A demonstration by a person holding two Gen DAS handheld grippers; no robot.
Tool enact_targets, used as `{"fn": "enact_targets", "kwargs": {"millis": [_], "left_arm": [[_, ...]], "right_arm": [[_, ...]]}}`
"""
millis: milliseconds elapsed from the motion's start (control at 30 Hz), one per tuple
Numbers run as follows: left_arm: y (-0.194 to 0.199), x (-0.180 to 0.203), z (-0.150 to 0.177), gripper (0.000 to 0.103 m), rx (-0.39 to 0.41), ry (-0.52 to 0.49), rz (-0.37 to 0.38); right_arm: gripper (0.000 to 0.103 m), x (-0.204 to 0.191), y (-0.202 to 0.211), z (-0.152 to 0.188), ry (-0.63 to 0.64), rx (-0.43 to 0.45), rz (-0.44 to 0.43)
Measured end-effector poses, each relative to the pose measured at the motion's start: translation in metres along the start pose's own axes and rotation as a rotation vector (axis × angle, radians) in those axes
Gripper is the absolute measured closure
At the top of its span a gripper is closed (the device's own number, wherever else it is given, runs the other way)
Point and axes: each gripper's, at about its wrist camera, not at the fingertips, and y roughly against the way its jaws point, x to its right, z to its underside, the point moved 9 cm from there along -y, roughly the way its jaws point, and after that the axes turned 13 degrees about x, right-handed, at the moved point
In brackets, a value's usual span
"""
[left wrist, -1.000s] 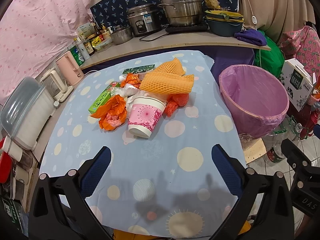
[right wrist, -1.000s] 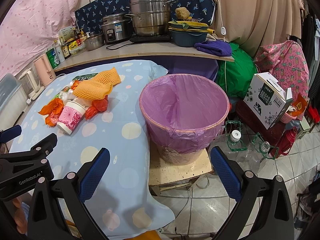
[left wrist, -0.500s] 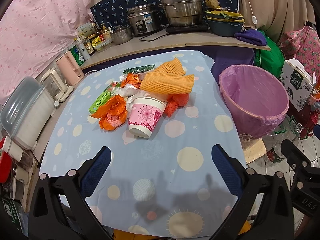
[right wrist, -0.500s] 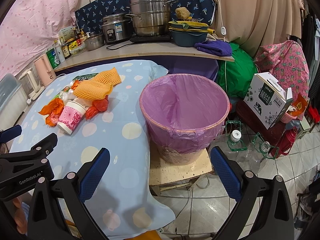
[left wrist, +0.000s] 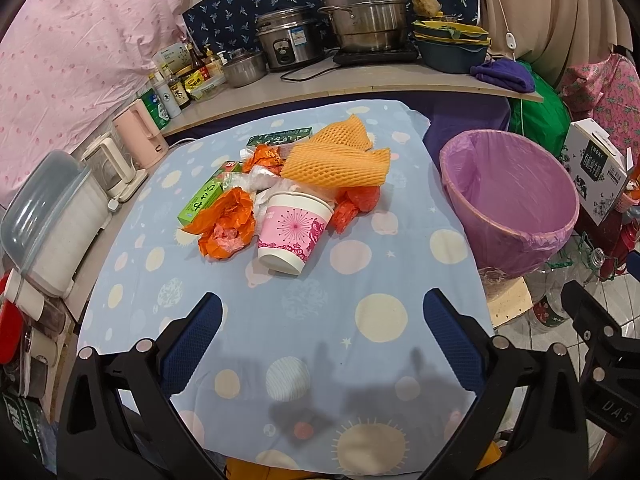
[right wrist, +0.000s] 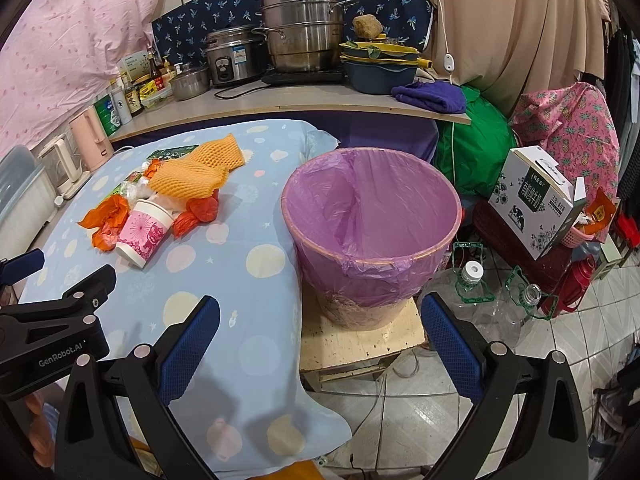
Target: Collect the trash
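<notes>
A heap of trash lies mid-table on the dotted blue cloth (left wrist: 320,308): a pink paper cup (left wrist: 292,232) on its side, crumpled orange wrappers (left wrist: 228,228), orange foam netting (left wrist: 340,160), a green box (left wrist: 200,200) and red plastic (left wrist: 356,204). A bin with a purple liner (left wrist: 508,200) stands off the table's right edge. My left gripper (left wrist: 322,316) hangs open over the near cloth, well short of the cup. My right gripper (right wrist: 318,320) is open just before the bin (right wrist: 372,236), with the cup (right wrist: 144,236) far to its left.
A counter behind holds steel pots (left wrist: 364,8), a rice cooker (left wrist: 286,42), bottles (left wrist: 172,92) and stacked bowls (left wrist: 452,48). Kettles (left wrist: 140,132) and a lidded container (left wrist: 44,216) line the left. A carton (right wrist: 540,200) and plastic bottles (right wrist: 468,296) sit on the tiled floor right.
</notes>
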Motion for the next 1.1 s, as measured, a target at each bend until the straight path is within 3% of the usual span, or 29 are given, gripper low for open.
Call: {"fn": "enact_targets", "kwargs": {"millis": [933, 1100], "left_arm": [[-0.0003, -0.0003, 0.001, 0.007, -0.002, 0.005, 0.004], [-0.0068, -0.0064, 0.0022, 0.007, 0.004, 0.041, 0.009]], "right_arm": [[0.007, -0.0014, 0.0008, -0.001, 0.0, 0.003, -0.001], [0.007, -0.0033, -0.0012, 0.0001, -0.001, 0.001, -0.003]]}}
